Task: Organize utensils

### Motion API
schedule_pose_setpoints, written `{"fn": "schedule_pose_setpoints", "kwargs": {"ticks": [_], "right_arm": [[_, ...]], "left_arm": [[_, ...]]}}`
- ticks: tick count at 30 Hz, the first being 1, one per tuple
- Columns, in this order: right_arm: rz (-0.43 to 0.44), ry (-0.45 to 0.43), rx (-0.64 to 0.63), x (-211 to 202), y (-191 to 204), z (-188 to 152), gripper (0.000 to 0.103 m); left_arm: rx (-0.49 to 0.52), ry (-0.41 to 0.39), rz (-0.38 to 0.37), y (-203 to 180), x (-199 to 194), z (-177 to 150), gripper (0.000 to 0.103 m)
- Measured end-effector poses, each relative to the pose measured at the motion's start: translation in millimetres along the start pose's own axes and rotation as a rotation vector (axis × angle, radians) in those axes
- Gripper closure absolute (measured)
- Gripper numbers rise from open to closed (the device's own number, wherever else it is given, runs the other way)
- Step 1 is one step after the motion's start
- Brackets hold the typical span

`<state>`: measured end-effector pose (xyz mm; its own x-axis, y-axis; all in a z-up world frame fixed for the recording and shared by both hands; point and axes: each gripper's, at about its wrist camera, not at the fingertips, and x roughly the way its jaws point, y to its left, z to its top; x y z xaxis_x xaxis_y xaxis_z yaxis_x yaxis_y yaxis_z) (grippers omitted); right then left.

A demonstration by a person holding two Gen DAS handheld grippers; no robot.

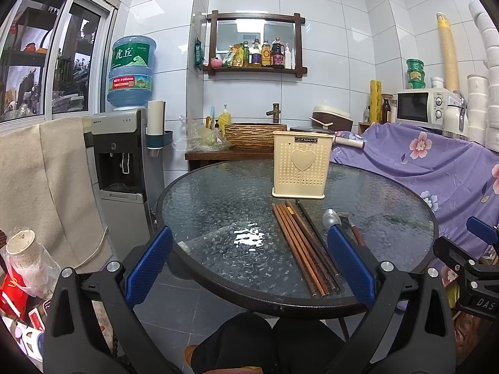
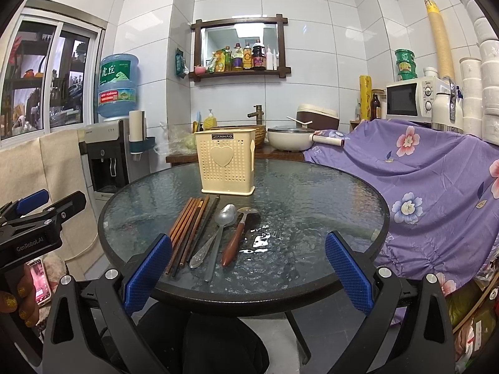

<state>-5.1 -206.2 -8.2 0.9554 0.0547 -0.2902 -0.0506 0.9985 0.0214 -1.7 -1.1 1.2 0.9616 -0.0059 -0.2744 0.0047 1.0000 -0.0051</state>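
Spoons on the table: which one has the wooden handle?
The right-hand spoon, farthest from the chopsticks. Its handle is reddish-brown wood; the spoon beside it is all metal.

1. A water dispenser (image 1: 120, 152) with a blue bottle (image 1: 132, 71) on top stands left of the round glass worktop (image 1: 218, 205).
2. A wooden-framed wall shelf (image 2: 240, 73) holds sauce bottles (image 2: 246, 57).
3. A white microwave (image 2: 411, 98) sits at the right, behind a purple floral cloth (image 2: 430, 168).
4. A brass tap (image 1: 276, 112) rises over a wood-grain basin (image 1: 252, 134).
5. A white pot (image 2: 288, 138) with a lid sits beside a rice cooker (image 2: 318, 115).
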Motion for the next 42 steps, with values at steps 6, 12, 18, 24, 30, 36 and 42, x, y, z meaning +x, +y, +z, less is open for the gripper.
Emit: {"fn": "schedule_pose_setpoints", "kwargs": {"ticks": [6,12,18,24,30,36,42], "right_arm": [[0.001,0.000,0.000,-1.2,-1.0,0.2,0.006],[0.001,0.000,0.000,-0.9,-0.9,0.2,0.006],[0.001,0.001,0.001,-0.8,-0.7,0.0,0.006],[0.004,0.006,-0.003,1.4,2.5,-2.7,0.006],[0.005,0.006,-0.006,2.8,4.8,-3.8,0.006],[0.006,0.006,-0.006,3.4,5.9,-4.5,0.006],[0.008,0.007,-0.005,3.5,6.6,-4.5,0.006]], "left_arm": [[-0.001,0.000,0.002,-0.5,1.1,-0.1,0.005],[0.000,-0.001,0.002,-1.5,1.3,0.0,0.005],[0.001,-0.001,0.002,-1.4,1.3,-0.1,0.005],[0.001,-0.001,0.003,-1.8,1.6,-0.7,0.005],[0.002,-0.003,0.000,-2.2,2.0,-1.4,0.005],[0.001,-0.005,-0.001,-2.0,1.5,-1.4,0.005],[0.001,-0.003,-0.007,-1.2,1.9,-1.4,0.005]]}}
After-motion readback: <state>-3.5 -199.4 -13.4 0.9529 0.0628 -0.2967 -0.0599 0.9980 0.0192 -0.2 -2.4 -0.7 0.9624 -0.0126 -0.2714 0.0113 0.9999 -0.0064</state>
